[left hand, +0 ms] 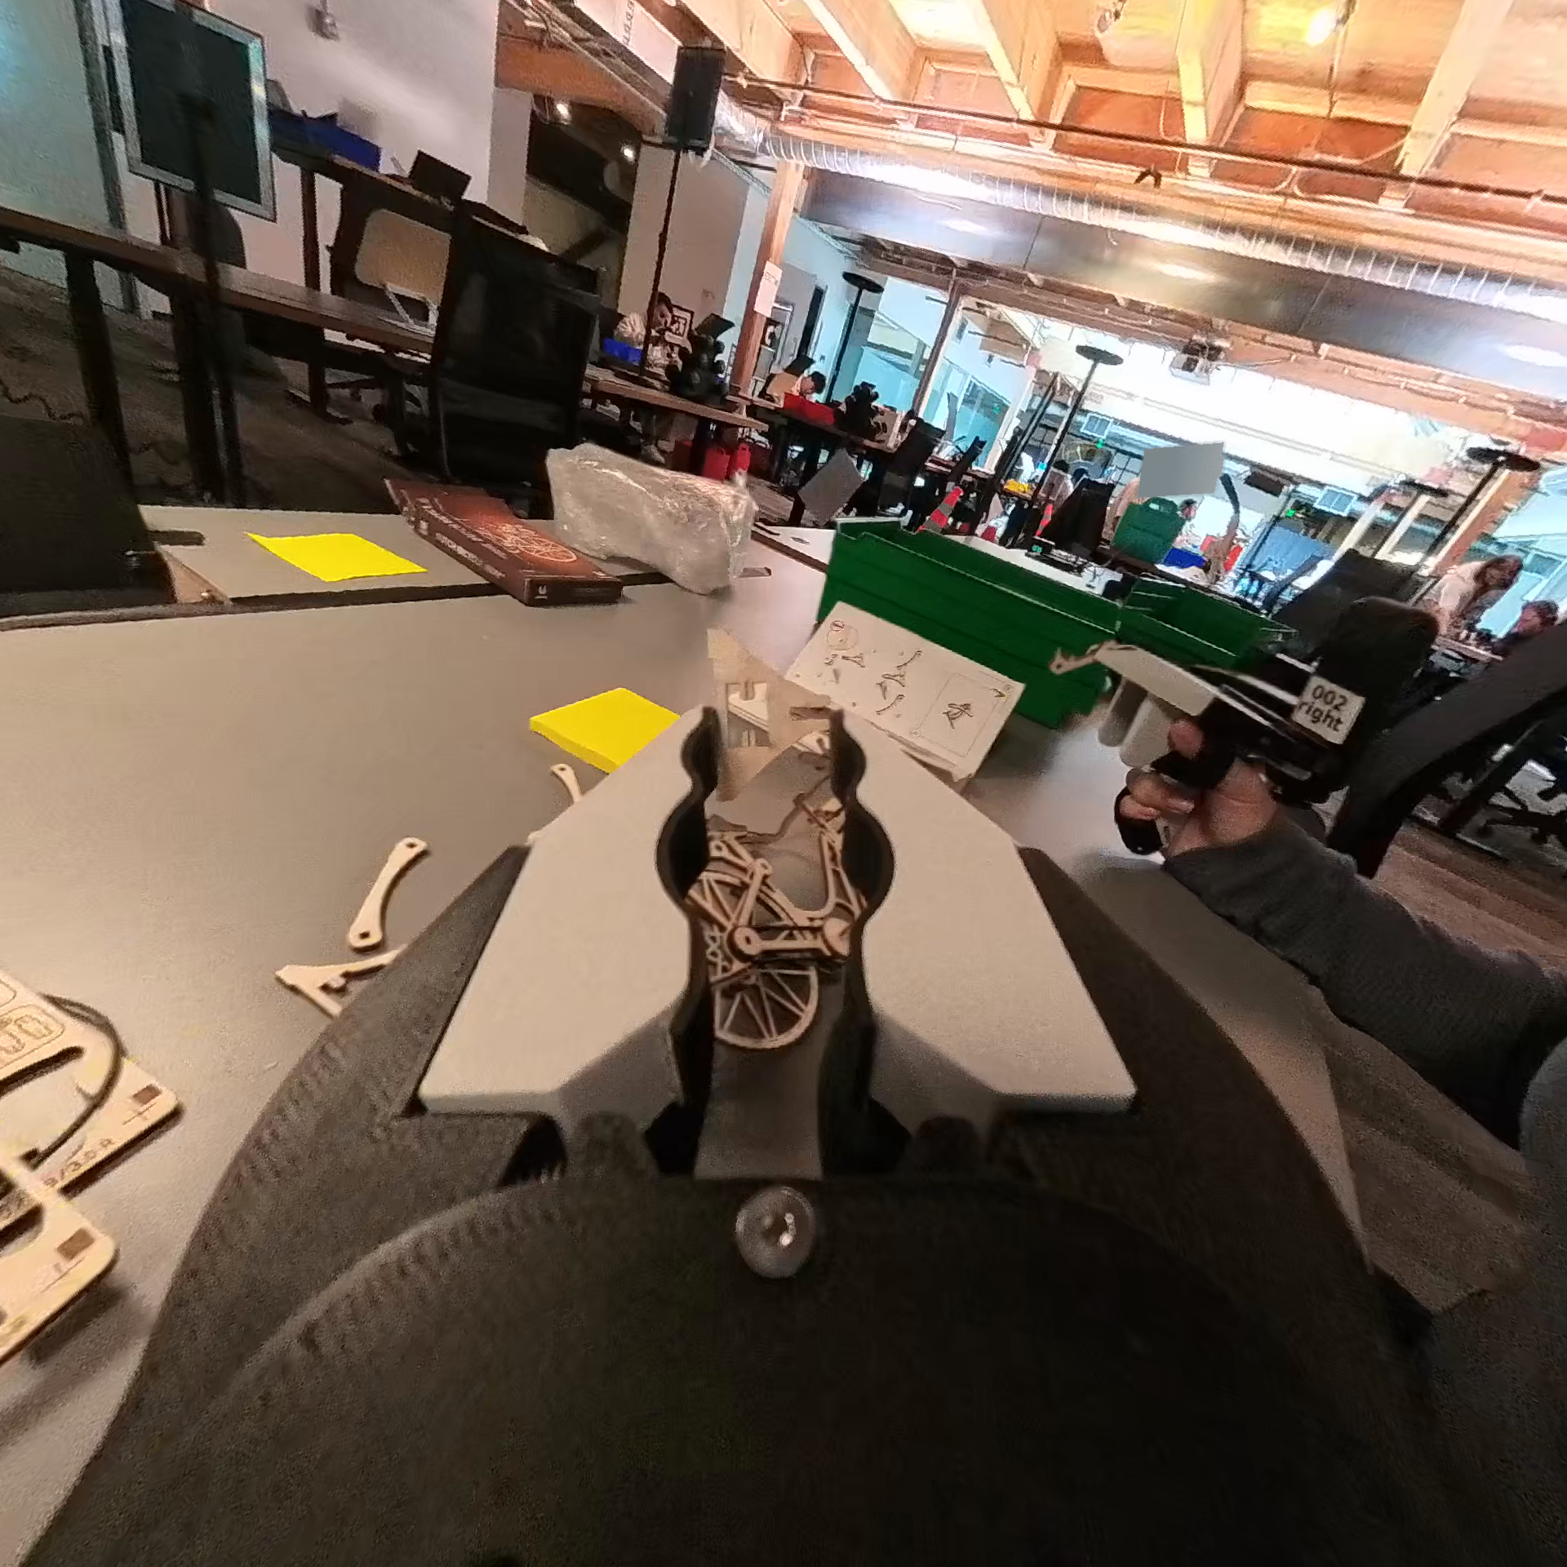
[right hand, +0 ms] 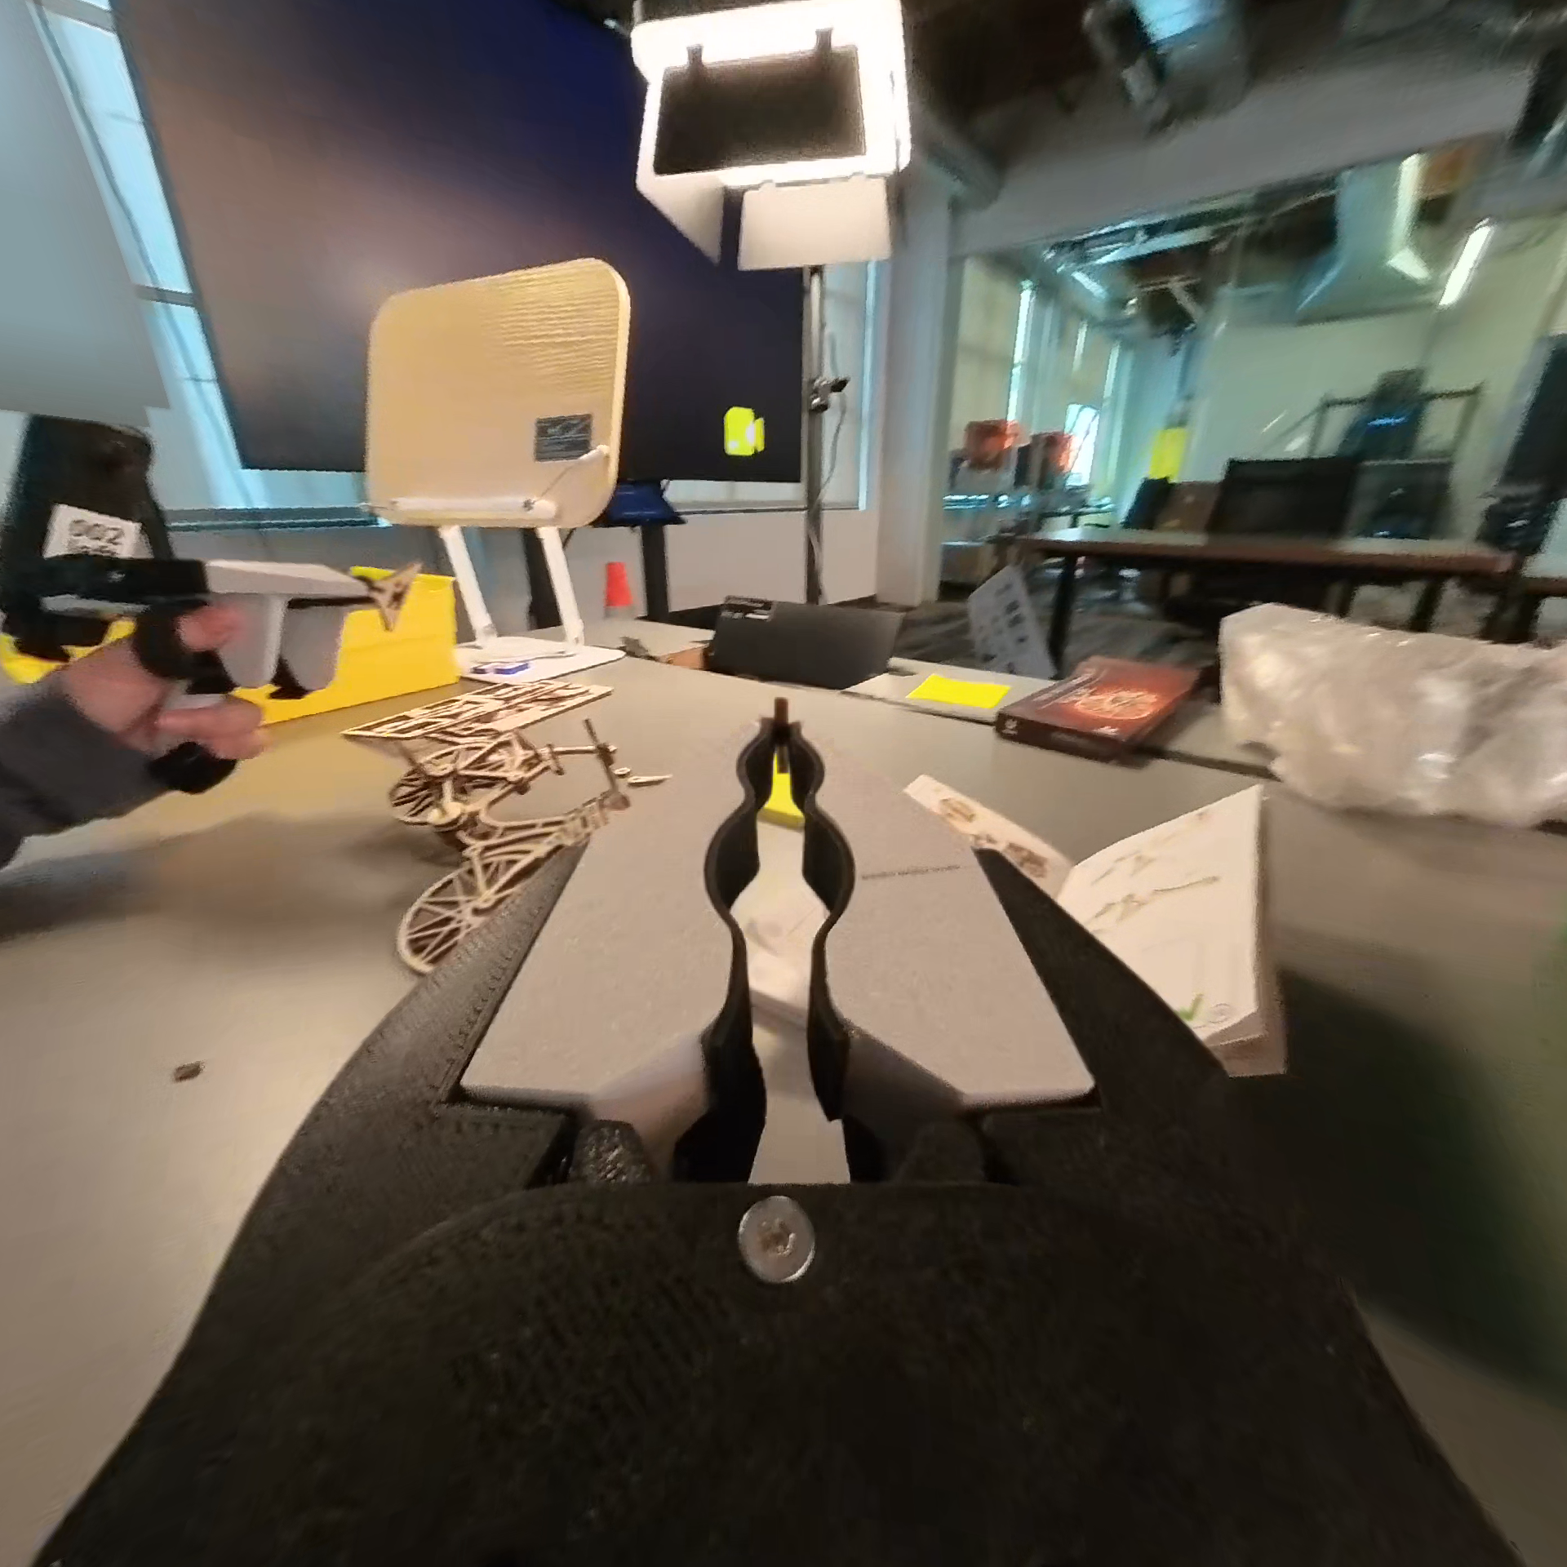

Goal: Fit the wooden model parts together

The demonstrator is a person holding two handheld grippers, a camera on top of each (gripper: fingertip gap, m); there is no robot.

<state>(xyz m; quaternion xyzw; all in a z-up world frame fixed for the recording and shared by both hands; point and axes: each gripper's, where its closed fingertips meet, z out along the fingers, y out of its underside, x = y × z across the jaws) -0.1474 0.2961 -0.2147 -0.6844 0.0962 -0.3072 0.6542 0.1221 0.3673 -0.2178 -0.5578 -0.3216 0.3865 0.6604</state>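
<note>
Two claws are clamped: left claw [right hand: 363, 591] on a triangular wooden part [right hand: 394, 595], right claw [right hand: 780, 739] apparently on a thin sliver [right hand: 781, 709]; its fingers [right hand: 644, 933] partly screen the bicycle model [right hand: 492, 848] on the worktop [right hand: 212, 975].

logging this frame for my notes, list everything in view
wooden bicycle model: one, pale wood, lying on the grey table
loose wooden parts: three, pale, left of the model
part sheets: several, pale, near-left edge
sticky pads: two, yellow, mid and far table
instruction booklet: one, white, open beside the green bins
green bins: stacked, count unclear, far right
box: one, brown, far edge
bubble wrap: one bundle, clear, by the box
left gripper: jaws shut on a triangular wooden piece
right gripper: jaws shut on a small wooden piece
</note>
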